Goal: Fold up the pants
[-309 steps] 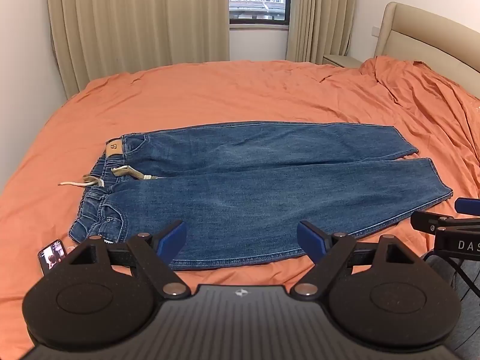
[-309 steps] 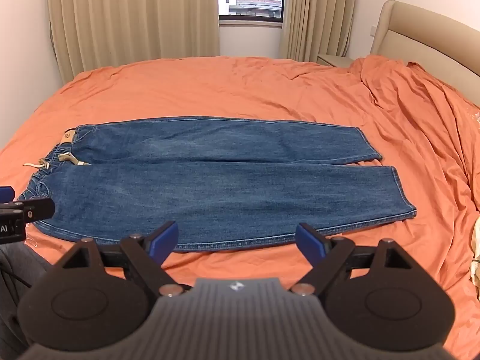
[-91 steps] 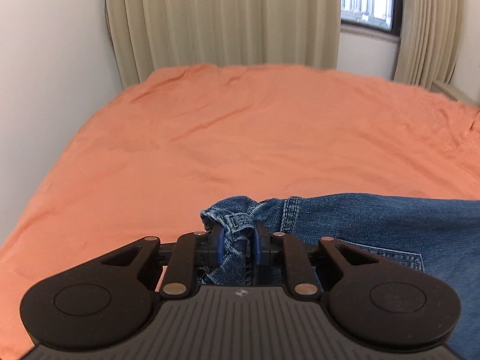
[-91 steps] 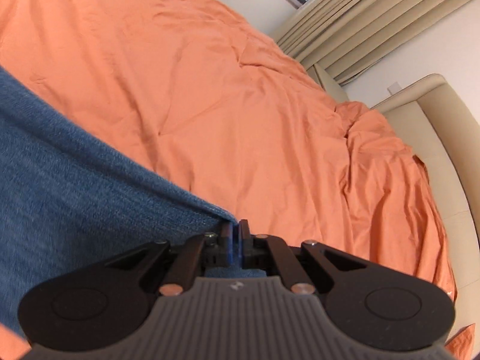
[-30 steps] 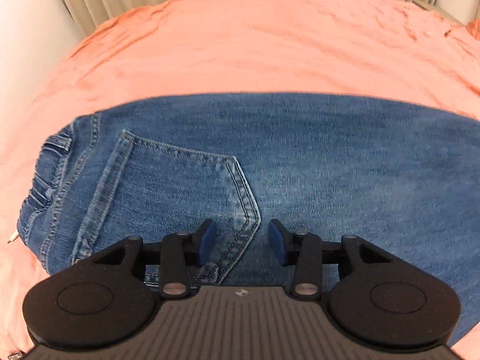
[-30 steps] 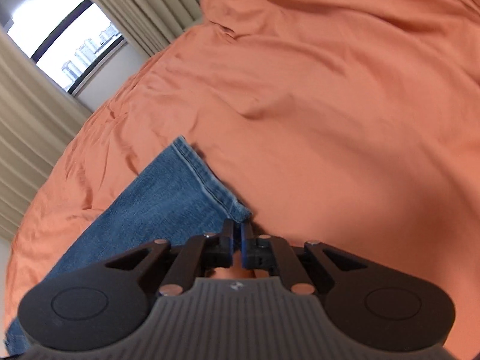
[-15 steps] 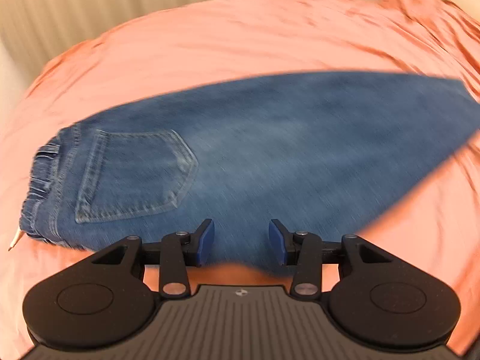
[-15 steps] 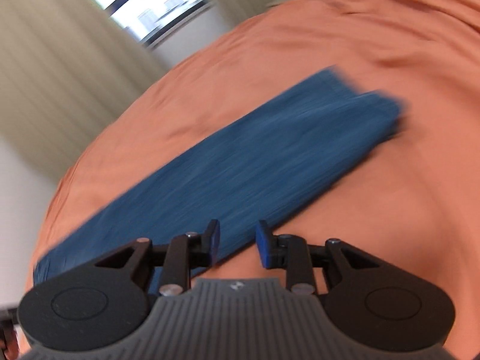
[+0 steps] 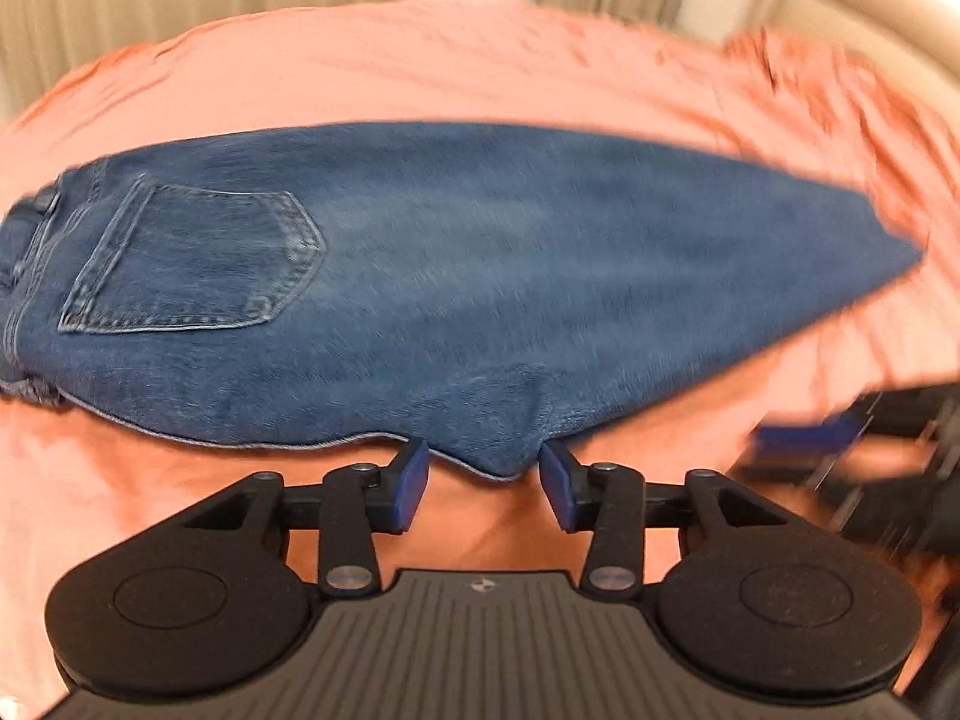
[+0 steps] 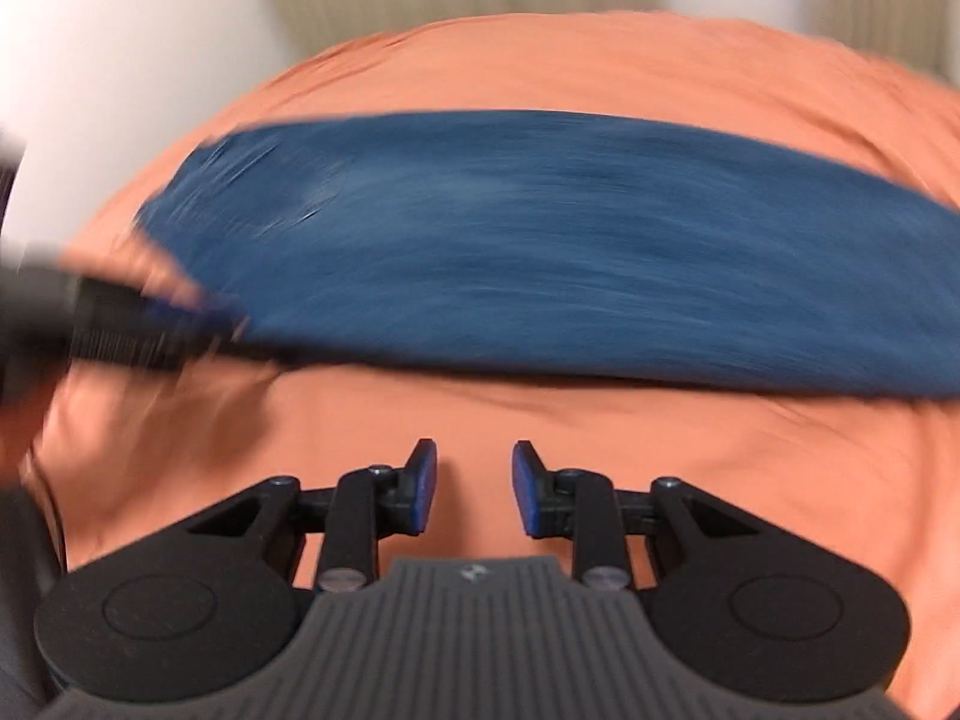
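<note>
The pants (image 9: pixel 456 276) now lie folded leg on leg across the middle of the orange bed (image 9: pixel 420 60). The right claw (image 10: pixel 474 489) has just let go and opened up, empty. The left claw (image 9: pixel 483 486) is half open, empty too. Next fold waits. Everything is blurry.

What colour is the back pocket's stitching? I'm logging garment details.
Light, pale thread on the blue denim back pocket; the left wrist view shows it best.

Soft, even light – no glare, faint shadows. Both views smear with motion, the right wrist's worst. Fisheye bends the edges, and the corners go dark.
</note>
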Motion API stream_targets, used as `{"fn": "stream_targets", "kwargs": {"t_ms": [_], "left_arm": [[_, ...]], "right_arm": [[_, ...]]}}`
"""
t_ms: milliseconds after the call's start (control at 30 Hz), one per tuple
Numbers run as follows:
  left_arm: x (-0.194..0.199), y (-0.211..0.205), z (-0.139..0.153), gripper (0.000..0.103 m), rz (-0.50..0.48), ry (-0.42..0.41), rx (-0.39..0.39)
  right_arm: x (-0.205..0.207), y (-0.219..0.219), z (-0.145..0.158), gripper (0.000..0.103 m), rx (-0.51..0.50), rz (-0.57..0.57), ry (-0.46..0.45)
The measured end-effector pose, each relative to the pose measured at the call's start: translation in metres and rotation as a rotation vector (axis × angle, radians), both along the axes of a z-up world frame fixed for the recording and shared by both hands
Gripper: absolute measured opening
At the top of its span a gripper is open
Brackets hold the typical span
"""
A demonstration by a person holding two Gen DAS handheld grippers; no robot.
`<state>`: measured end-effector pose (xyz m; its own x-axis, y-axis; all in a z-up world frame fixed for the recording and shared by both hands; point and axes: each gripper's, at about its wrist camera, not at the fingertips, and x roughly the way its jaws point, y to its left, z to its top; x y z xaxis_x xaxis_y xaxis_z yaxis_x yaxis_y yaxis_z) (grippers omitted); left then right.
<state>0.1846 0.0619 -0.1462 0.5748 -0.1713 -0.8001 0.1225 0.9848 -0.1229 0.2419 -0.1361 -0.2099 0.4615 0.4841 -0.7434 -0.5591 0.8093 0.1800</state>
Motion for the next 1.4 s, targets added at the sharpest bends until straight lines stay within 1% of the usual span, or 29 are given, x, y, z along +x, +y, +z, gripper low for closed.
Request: {"fn": "stream_targets", "kwargs": {"t_ms": [33, 67, 133, 167, 233, 300, 367, 467, 567, 600, 633, 667, 700, 733, 800, 867, 967, 1000, 1100, 1133, 1200, 1267, 1333, 1367, 1400], "left_arm": [[0.0, 0.005, 0.002, 0.051, 0.008, -0.007, -0.013], [0.001, 0.008, 0.004, 0.048, 0.014, -0.014, -0.018], [0.001, 0.016, 0.006, 0.046, 0.045, -0.046, 0.005], [0.001, 0.021, 0.007, 0.046, 0.055, -0.052, -0.009], [0.003, 0.036, 0.002, 0.045, 0.078, -0.041, -0.075], [0.001, 0.049, 0.0, 0.045, 0.123, -0.05, -0.101], [-0.003, 0.06, 0.003, 0.045, 0.169, -0.065, -0.108], [-0.006, 0.075, 0.006, 0.045, 0.239, -0.106, -0.099], [-0.006, 0.087, 0.003, 0.045, 0.273, -0.131, -0.127], [-0.005, 0.09, 0.001, 0.045, 0.281, -0.138, -0.117], [-0.003, 0.091, 0.0, 0.045, 0.29, -0.143, -0.092], [-0.002, 0.093, 0.0, 0.045, 0.3, -0.142, -0.072], [-0.001, 0.097, -0.001, 0.045, 0.313, -0.137, -0.068], [0.001, 0.1, -0.003, 0.044, 0.323, -0.131, -0.07], [0.004, 0.103, -0.006, 0.042, 0.339, -0.118, -0.041], [0.008, 0.104, -0.009, 0.04, 0.342, -0.1, -0.04], [0.012, 0.102, -0.013, 0.039, 0.335, -0.078, -0.004], [0.012, 0.101, -0.014, 0.039, 0.329, -0.076, 0.014], [0.011, 0.096, -0.015, 0.039, 0.314, -0.081, 0.045], [0.01, 0.095, -0.014, 0.039, 0.307, -0.087, 0.043], [0.008, 0.092, -0.011, 0.039, 0.289, -0.101, 0.033], [0.003, 0.088, -0.007, 0.039, 0.266, -0.121, 0.036], [-0.003, 0.083, 0.0, 0.039, 0.245, -0.145, 0.037], [-0.004, 0.08, 0.003, 0.039, 0.236, -0.152, 0.029], [-0.004, 0.076, 0.006, 0.039, 0.229, -0.154, 0.029]], "right_arm": [[-0.002, 0.015, 0.0, 0.031, -0.014, 0.036, -0.019], [-0.004, 0.029, -0.001, 0.036, -0.028, 0.075, -0.041], [-0.006, 0.059, -0.002, 0.037, -0.071, 0.15, -0.097], [-0.007, 0.074, -0.003, 0.037, -0.095, 0.185, -0.132], [-0.013, 0.099, -0.003, 0.037, -0.144, 0.24, -0.202], [-0.01, 0.118, -0.005, 0.037, -0.184, 0.286, -0.198], [-0.008, 0.13, -0.006, 0.037, -0.201, 0.289, -0.205], [-0.008, 0.145, -0.007, 0.037, -0.242, 0.281, -0.265], [-0.007, 0.149, -0.01, 0.036, -0.298, 0.304, -0.285], [-0.007, 0.149, -0.011, 0.026, -0.301, 0.305, -0.273], [-0.008, 0.148, -0.01, 0.013, -0.306, 0.304, -0.256], [-0.012, 0.148, -0.007, 0.01, -0.312, 0.301, -0.261], [-0.019, 0.148, 0.0, 0.009, -0.313, 0.295, -0.281], [-0.026, 0.146, 0.006, 0.008, -0.312, 0.291, -0.296], [-0.035, 0.14, 0.012, 0.007, -0.314, 0.265, -0.313], [-0.036, 0.135, 0.006, 0.007, -0.302, 0.232, -0.25], [-0.04, 0.138, -0.008, 0.007, -0.313, 0.188, -0.228], [-0.041, 0.136, -0.011, 0.006, -0.303, 0.165, -0.209], [-0.037, 0.12, -0.017, 0.0, -0.187, 0.064, -0.051], [-0.037, 0.115, -0.018, 0.0, -0.164, 0.035, -0.038], [-0.042, 0.106, -0.015, 0.0, -0.134, 0.02, -0.037], [-0.046, 0.093, -0.009, 0.0, -0.091, 0.005, -0.014], [-0.043, 0.073, 0.002, 0.0, -0.027, -0.047, 0.009], [-0.042, 0.056, 0.009, 0.001, 0.012, -0.084, 0.018], [-0.041, 0.041, 0.013, 0.008, 0.05, -0.124, 0.031]]}}
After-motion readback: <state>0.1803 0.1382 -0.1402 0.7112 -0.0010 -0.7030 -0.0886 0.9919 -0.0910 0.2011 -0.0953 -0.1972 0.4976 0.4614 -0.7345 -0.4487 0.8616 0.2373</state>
